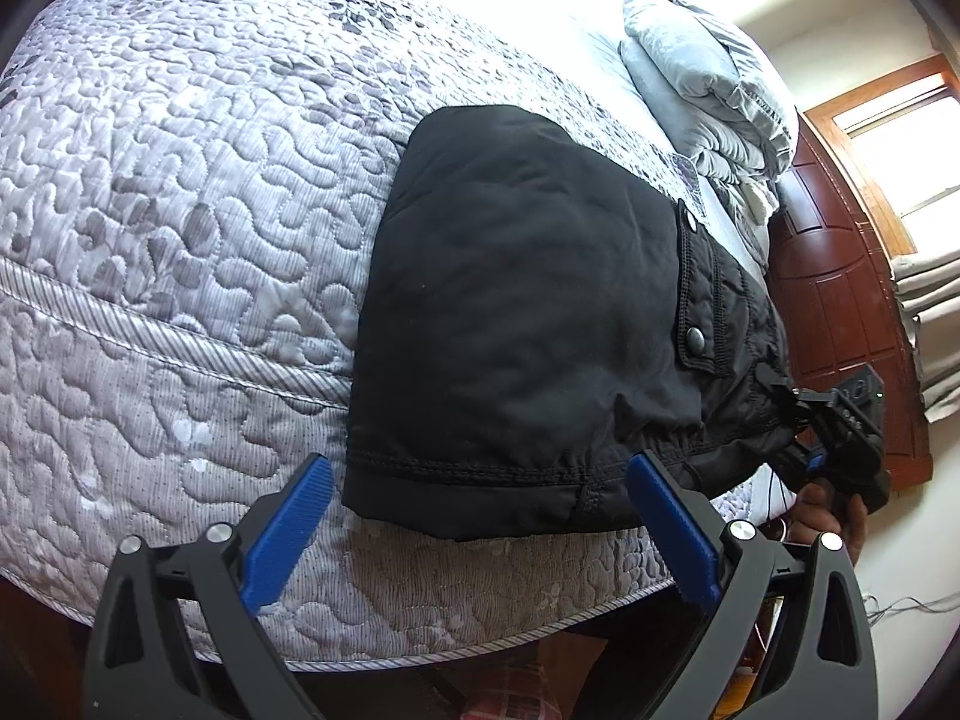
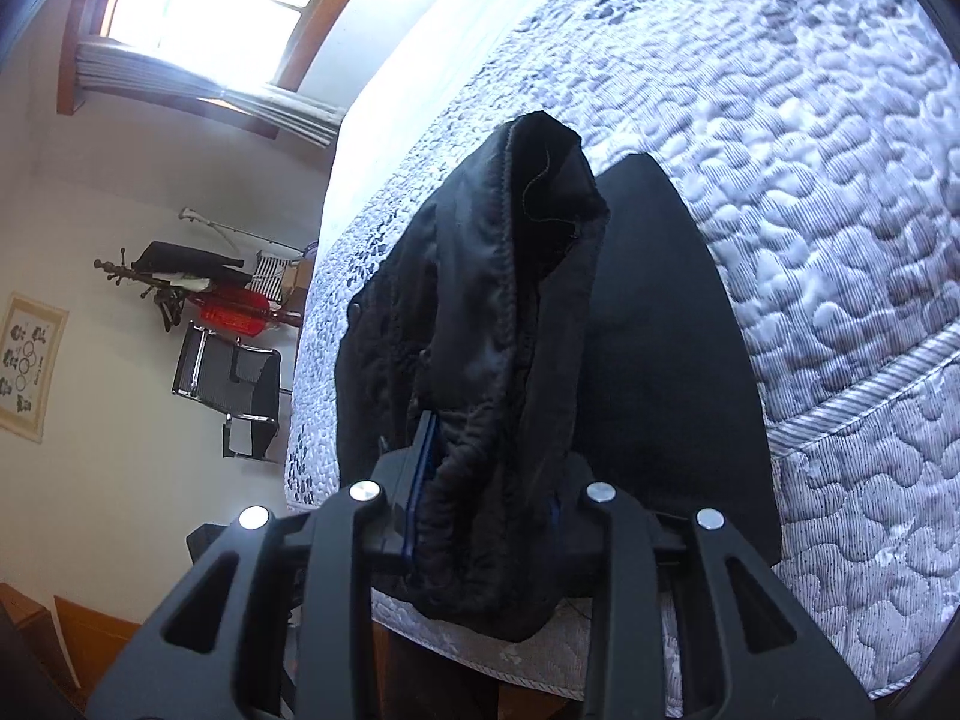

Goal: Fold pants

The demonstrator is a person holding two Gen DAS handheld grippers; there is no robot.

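The black pants (image 1: 528,312) lie folded on the gray quilted bed (image 1: 180,180), near its edge, with one end hanging a little over the side. They look soft, puffy and floppy, so they will sag when lifted. The left gripper (image 1: 480,534) hangs just off the bed edge with its blue fingers (image 1: 288,534) spread wide and empty. The right gripper (image 2: 486,498) pinches a thick bunch of the pants' waist end. A good place to hold is the stitched hem.

Open mattress (image 1: 180,192) left of pants (image 1: 516,312); bedding pile (image 1: 708,90) perhaps blocking beyond.
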